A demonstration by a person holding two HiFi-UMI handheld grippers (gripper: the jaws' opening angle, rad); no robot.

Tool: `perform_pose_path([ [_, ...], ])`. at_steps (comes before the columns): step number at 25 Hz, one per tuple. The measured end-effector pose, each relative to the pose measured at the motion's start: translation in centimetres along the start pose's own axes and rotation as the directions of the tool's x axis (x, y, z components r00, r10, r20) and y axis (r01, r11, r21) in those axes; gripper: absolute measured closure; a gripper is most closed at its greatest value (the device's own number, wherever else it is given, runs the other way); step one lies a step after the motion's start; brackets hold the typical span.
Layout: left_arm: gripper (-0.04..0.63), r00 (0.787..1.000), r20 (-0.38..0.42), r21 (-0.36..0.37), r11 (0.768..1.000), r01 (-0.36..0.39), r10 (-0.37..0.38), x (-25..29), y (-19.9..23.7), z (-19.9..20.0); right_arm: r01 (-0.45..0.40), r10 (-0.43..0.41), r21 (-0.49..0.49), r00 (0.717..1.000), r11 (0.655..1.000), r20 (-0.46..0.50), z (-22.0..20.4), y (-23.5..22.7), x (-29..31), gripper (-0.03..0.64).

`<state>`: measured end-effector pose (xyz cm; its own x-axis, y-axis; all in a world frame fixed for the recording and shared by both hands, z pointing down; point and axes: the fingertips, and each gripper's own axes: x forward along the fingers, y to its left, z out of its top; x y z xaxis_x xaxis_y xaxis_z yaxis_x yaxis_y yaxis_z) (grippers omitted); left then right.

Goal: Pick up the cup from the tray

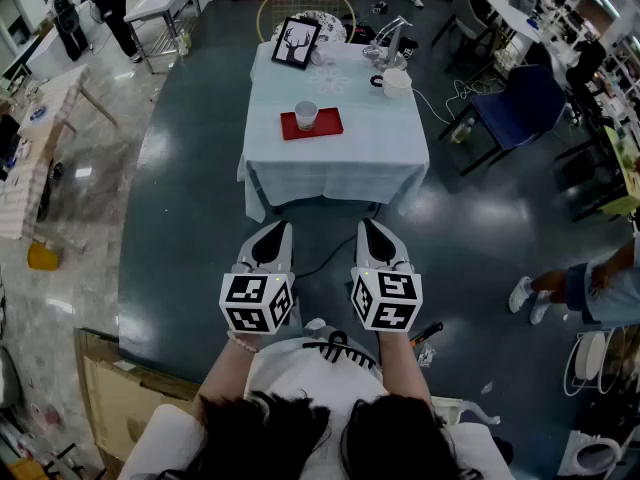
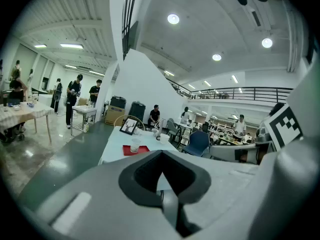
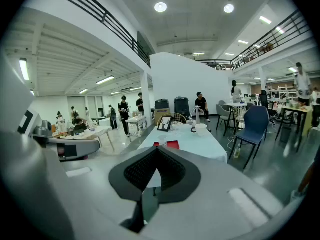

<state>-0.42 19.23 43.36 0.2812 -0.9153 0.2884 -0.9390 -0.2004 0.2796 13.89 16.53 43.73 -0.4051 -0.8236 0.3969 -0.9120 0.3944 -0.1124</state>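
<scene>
The cup [image 1: 306, 115] stood upright on the red tray [image 1: 325, 126], which lay near the front of the cloth-covered surface [image 1: 330, 163]. A framed picture [image 1: 297, 42] leaned at the far edge of that surface, well behind the tray. A blue chair [image 1: 530, 103] stood off to the right.

The person stood back on the dark floor [image 1: 190, 238], well apart from the surface. The left hand-held gripper [image 1: 283, 226] and the right hand-held gripper [image 1: 365, 224] were held side by side close to the body, both pointing toward the tray. In its own view the left hand-held gripper [image 2: 162, 154] was clenched, tips meeting with nothing between them. The right hand-held gripper [image 3: 157, 151] was likewise clenched and empty.
</scene>
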Motion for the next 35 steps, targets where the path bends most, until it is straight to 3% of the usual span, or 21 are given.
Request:
perform_pose_path([
  [6, 0.595, 1.0, -0.004, -0.01, 1.0, -0.006, 0.006, 1.0, 0.4, -0.1, -0.003, 0.001, -0.061, 1.0, 0.998, -0.023, -0.6, 0.1, 1.1, 0.593],
  [15, 0.595, 0.999, -0.038, -0.02, 0.999, -0.039, 0.038, 2.0, 1.7, -0.5, -0.003, 0.002, -0.02, 1.0, 1.0, -0.028, -0.4, -0.7, 2.6, 0.591],
  [19, 0.595, 0.999, -0.046, -0.025, 0.999, -0.03, 0.029, 3.0, 2.5, -0.4, -0.059, 0.06, 0.017, 0.997, 0.998, -0.048, -0.6, -0.3, 4.3, 0.458],
  [24, 0.595, 0.997, -0.072, -0.047, 0.999, -0.013, 0.01, 5.2, 4.5, 0.0, -0.083, 0.085, 0.05, 0.995, 0.995, -0.043, 0.2, 0.3, 7.0, 0.41],
  [28, 0.595, 0.996, -0.09, -0.055, 0.998, -0.015, 0.01, 7.8, 6.4, 1.3, -0.117, 0.118, 0.05, 0.992, 0.992, -0.034, 1.9, 0.7, 9.7, 0.321],
  [35, 0.595, 0.996, -0.092, -0.034, 0.999, 0.004, -0.007, 11.9, 9.6, 3.6, -0.084, 0.085, 0.034, 0.996, 0.996, -0.027, 3.7, 0.7, 14.1, 0.295],
])
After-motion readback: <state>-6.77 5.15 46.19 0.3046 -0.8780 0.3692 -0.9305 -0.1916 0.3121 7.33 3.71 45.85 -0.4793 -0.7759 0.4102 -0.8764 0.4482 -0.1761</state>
